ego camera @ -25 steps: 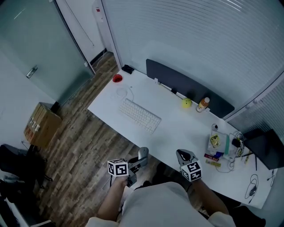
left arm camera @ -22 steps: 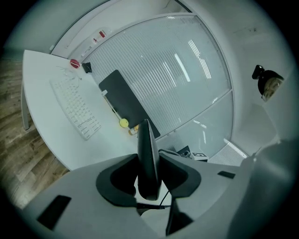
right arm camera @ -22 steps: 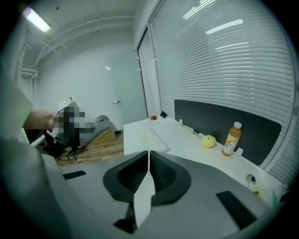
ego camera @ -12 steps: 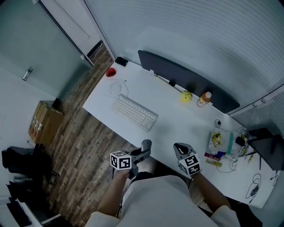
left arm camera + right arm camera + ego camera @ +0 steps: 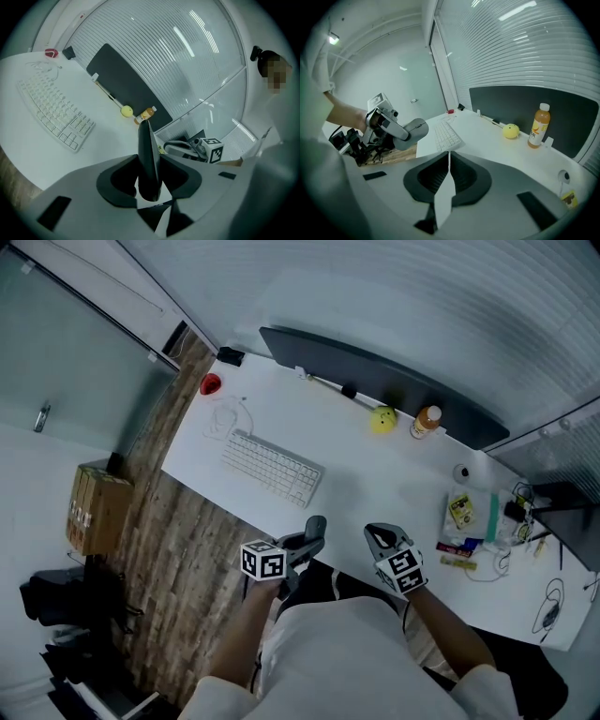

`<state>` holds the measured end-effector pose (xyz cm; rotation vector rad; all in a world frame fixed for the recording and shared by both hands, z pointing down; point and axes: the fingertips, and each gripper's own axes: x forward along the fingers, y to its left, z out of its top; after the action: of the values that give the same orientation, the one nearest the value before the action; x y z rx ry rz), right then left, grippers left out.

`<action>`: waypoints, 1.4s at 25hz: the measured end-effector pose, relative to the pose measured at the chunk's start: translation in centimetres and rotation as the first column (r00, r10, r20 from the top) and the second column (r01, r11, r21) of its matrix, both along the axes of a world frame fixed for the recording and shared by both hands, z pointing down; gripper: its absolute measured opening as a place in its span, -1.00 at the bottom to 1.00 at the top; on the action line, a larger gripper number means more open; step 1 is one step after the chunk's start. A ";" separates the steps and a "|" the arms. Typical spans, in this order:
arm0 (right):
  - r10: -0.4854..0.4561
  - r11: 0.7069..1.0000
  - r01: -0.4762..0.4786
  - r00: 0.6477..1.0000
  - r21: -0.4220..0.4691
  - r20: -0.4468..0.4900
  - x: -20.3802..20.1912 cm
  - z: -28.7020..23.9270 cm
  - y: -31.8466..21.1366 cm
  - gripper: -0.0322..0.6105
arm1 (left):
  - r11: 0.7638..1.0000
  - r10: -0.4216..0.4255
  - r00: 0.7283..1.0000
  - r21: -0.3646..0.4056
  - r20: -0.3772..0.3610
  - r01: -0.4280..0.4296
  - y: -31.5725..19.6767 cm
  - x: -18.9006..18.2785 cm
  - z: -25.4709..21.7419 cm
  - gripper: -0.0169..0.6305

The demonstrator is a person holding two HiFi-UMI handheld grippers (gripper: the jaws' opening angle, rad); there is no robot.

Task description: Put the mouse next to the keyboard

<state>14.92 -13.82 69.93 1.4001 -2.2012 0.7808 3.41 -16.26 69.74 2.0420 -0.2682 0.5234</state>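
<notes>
A grey mouse (image 5: 315, 525) is clamped edge-on between the jaws of my left gripper (image 5: 307, 538), which hangs just off the front edge of the white desk (image 5: 375, 484). In the left gripper view the mouse (image 5: 148, 154) stands as a dark upright blade between the pads. The white keyboard (image 5: 272, 469) lies on the desk's left part, beyond the mouse. My right gripper (image 5: 380, 538) hovers beside the left one at the desk's edge, shut with nothing in it. From the right gripper view the mouse (image 5: 416, 130) shows rounded at the left gripper's tip, near the keyboard (image 5: 446, 136).
A yellow ball (image 5: 382, 419) and an orange bottle (image 5: 427, 422) stand before a dark panel (image 5: 375, 381) at the back. A red object (image 5: 210, 384) and a coiled cable (image 5: 223, 416) lie far left. Small clutter (image 5: 469, 521) fills the right end. A cardboard box (image 5: 94, 507) stands on the wooden floor.
The head view has swung, so the desk sits further left and higher in frame. Both grippers have risen slightly toward the desk's front edge; the left still holds the mouse.
</notes>
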 end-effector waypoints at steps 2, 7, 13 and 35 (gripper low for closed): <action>0.013 1.000 -0.013 1.000 -0.010 0.002 0.0 0.2 -0.3 -0.79 | 1.000 0.025 1.000 -0.003 0.008 -0.025 -0.4 0.5 0.5 -0.48; 0.065 0.997 -0.065 0.998 -0.035 -0.002 -0.2 0.8 -1.1 -0.79 | 0.996 0.086 0.995 0.007 0.041 -0.086 -1.7 1.3 2.4 -0.48; 0.133 0.988 -0.134 0.991 -0.070 -0.022 -0.5 2.0 -1.9 -0.79 | 0.998 0.067 0.991 -0.002 0.118 -0.067 -4.3 1.7 6.5 -0.48; 0.284 0.940 -0.280 0.959 -0.193 -0.008 -1.3 4.8 -1.2 -0.79 | 0.983 0.175 0.926 -0.004 0.335 -0.184 -4.4 4.8 16.9 -0.48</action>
<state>13.63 -15.03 74.76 1.6333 -1.9007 1.0799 8.20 -20.71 86.65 2.0079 -0.2922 0.9900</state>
